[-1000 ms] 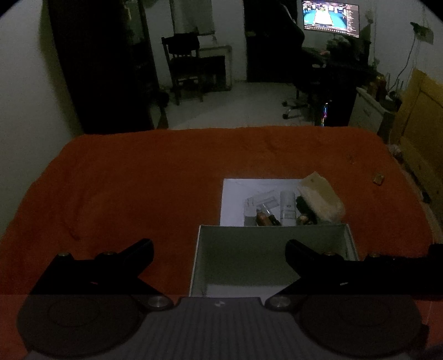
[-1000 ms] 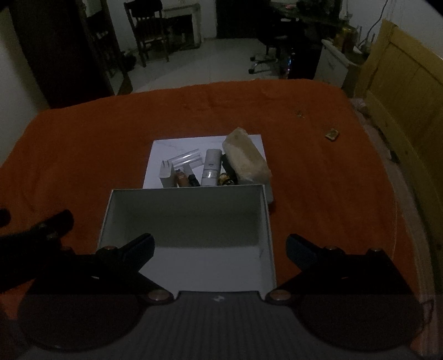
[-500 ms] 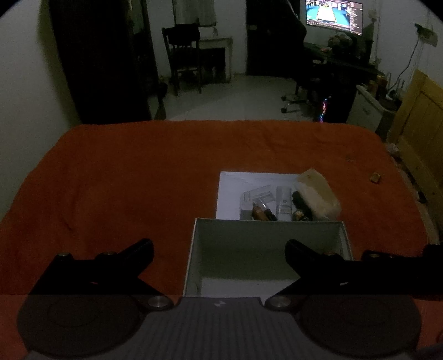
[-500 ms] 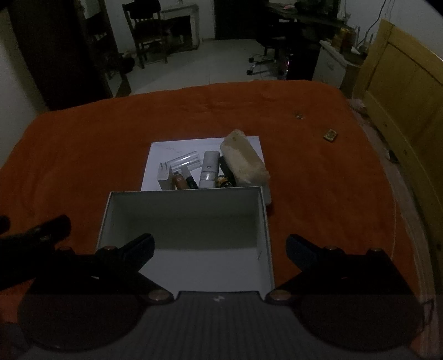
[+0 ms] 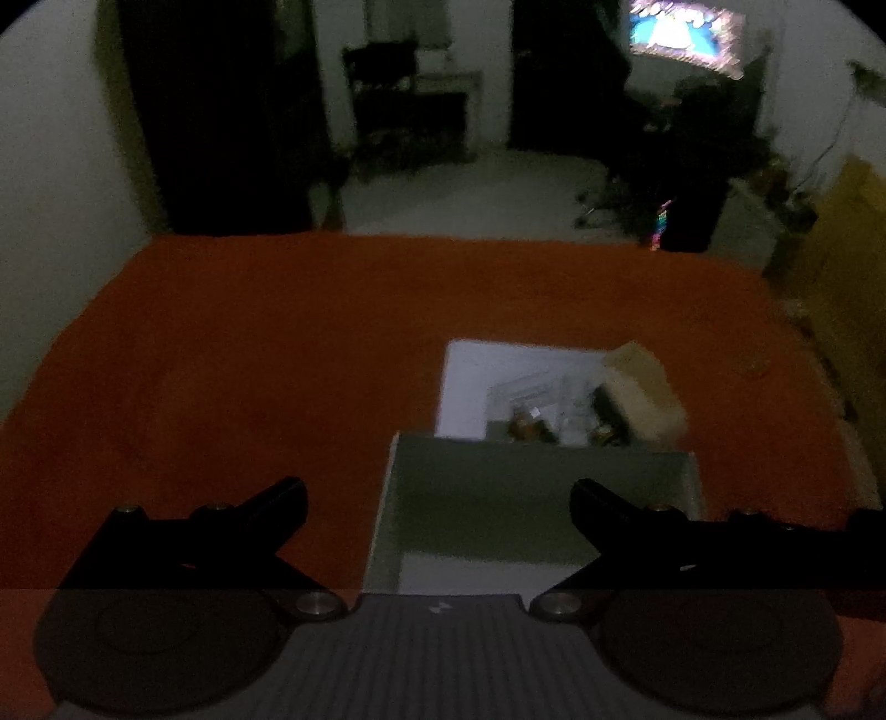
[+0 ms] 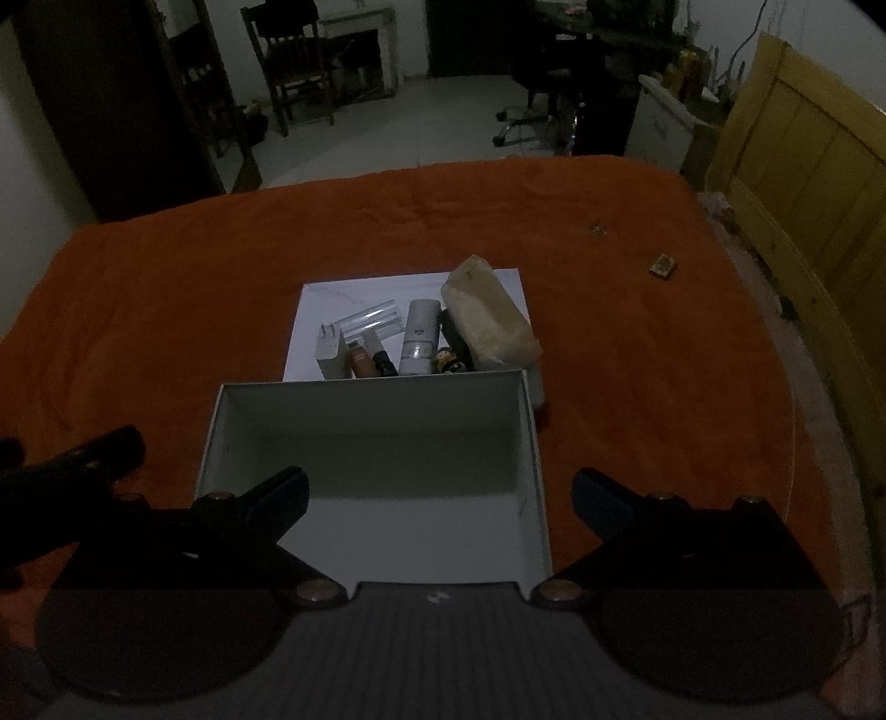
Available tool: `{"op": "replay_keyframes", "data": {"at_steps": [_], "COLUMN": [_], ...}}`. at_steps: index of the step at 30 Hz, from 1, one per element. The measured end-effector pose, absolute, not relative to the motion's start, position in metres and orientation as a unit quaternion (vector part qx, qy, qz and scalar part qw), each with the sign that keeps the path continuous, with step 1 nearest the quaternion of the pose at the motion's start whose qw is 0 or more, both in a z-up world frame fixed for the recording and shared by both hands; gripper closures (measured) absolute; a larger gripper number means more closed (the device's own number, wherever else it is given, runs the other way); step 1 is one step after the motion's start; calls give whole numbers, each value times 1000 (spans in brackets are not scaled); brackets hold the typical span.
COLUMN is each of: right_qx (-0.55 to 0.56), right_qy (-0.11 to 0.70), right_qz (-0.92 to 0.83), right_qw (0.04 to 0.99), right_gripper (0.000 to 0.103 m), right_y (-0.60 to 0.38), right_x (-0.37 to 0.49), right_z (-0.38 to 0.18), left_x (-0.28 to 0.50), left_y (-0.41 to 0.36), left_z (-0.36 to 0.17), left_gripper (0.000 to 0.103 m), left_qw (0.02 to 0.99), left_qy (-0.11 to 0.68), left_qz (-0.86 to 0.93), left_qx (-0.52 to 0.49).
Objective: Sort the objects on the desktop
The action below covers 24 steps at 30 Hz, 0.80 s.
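No legible writing on items (image 6: 415,343)

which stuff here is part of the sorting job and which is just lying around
Part of the job:
- empty white box
- white sheet with the clutter on it: white charger, clear tube, white bottle, beige packet

Just lying about:
- small tan item far right on the orange blanket
- wooden chair
- lit monitor

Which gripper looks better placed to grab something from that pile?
Probably the right gripper: open, it faces the white cardboard box and the pile squarely. The left gripper, also open, sits off to their side.
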State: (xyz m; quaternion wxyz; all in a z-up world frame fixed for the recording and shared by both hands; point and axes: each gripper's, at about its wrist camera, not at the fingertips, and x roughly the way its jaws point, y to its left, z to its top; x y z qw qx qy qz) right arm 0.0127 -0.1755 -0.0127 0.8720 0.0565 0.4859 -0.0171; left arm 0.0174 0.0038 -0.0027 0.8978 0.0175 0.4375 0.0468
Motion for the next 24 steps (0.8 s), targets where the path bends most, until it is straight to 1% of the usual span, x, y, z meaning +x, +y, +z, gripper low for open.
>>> {"op": "replay_keyframes", "data": {"at_steps": [4,8,12,17,20,24], "right_qx": [56,51,44,33,46,72], "right_qy": [474,449,464,454,453,456], "right_qz": [-24,-6,7,2,-1,-6], "right_qw": [879,892,885,890,890,887], "right_gripper": [0,0,0,0,0,0], "right_y": [-176,-175,-172,-172,-177,-185], "right_x": [13,12,15,19,25,34], "right_z": [-9,-3,-5,-6,-6,-4], "left_x": [21,25,35,43,47,53], "left_y": [0,14,29,42,39,24], "left_z": [1,7,3,-9,-11,-11], "left_gripper": [0,0,0,0,0,0], "left_qw": [896,905,893,881,881,889], "left_qy": [442,425,441,457,461,455], "left_qz": [28,14,29,52,58,52], "left_qx": [30,-33,-82,-114,-88,-13]}}
